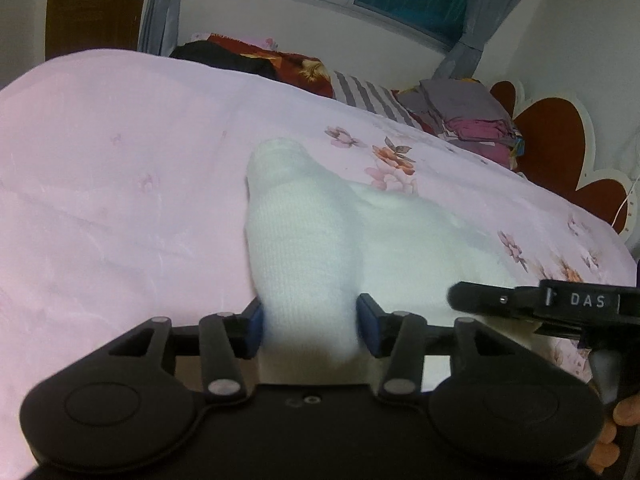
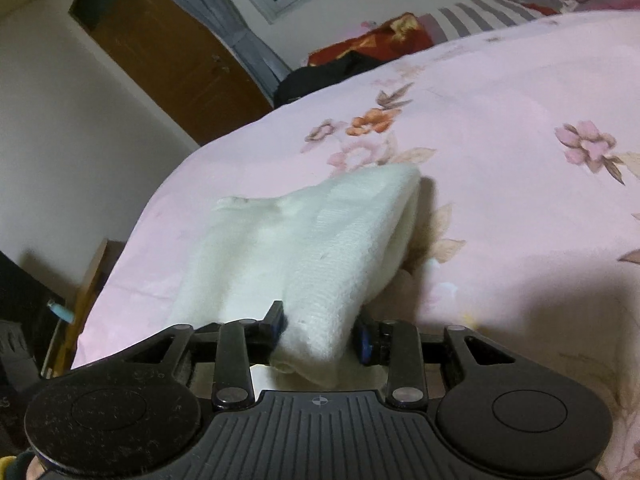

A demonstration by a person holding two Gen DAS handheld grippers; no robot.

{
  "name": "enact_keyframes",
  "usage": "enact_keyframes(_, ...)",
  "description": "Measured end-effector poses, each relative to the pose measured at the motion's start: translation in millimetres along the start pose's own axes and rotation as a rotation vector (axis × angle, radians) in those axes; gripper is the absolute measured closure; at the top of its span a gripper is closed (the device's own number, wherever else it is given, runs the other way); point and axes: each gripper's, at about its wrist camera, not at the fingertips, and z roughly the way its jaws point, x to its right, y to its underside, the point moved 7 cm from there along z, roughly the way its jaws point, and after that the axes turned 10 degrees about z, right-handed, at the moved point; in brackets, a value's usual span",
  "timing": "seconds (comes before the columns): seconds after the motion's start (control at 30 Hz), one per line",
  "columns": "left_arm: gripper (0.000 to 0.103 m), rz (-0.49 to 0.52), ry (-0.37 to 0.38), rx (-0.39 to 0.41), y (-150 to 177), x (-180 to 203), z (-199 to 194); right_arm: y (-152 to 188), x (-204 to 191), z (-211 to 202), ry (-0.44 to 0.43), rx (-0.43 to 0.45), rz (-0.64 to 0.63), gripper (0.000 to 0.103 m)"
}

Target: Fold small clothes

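- The bed point(image 1: 120, 200), spread with a pink floral sheet, is my landmark; a heap of other clothes point(image 1: 472, 120) sits at its far side, under the window.
- The white knit garment point(image 1: 320, 240) lies on the bed near its close edge, bunched into 2 humps, its far end resting on the sheet while the near end is raised.
- I judge the step to be the fold itself: both near corners lifted, ready to be carried over toward the far end. Next I should move both hands forward together, level, and lay the edge down squarely before letting go.
- My left gripper point(image 1: 310, 326) has its jaws narrowed onto 1 hump of the knit, cloth filling the gap.
- My right gripper point(image 2: 320, 330) likewise pinches the other corner between its blue pads point(image 2: 279, 322).
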Motion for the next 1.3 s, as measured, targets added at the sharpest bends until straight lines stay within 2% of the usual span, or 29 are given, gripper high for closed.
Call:
enact_keyframes(0.13,0.047,-0.008,-0.008,-0.005,5,-7,-4,-1,5,-15,0.017,0.020,-0.009,0.067)
enact_keyframes(0.27,0.046,-0.001,-0.044,0.002,1,-9,-16,-3,5,-25,0.029,0.053,-0.002,0.067)
enact_keyframes(0.3,0.049,0.012,-0.060,0.018,0,-7,-22,-4,5,-27,0.037,0.061,-0.004,0.067)
enact_keyframes(0.47,0.049,0.089,-0.081,0.128,-20,5,-48,-5,0,-35,0.118,0.118,-0.062,0.067)
enact_keyframes(0.6,0.053,0.089,-0.052,0.076,-27,11,-20,-7,0,-21,0.168,0.113,-0.093,0.067)
enact_keyframes(0.73,0.053,0.076,-0.078,0.021,-23,6,7,-8,4,-4,0.220,0.110,-0.138,0.067)
enact_keyframes(0.93,0.051,0.067,-0.110,-0.003,-26,7,9,-10,3,7,0.267,0.110,-0.159,0.066)
enact_keyframes(1.1,0.050,0.074,-0.129,0.005,-25,13,-7,-9,-4,-17,0.221,0.128,-0.121,0.066)
enact_keyframes(1.3,0.048,0.102,-0.131,0.023,-1,23,-45,16,-19,-57,0.185,0.140,-0.171,0.066)
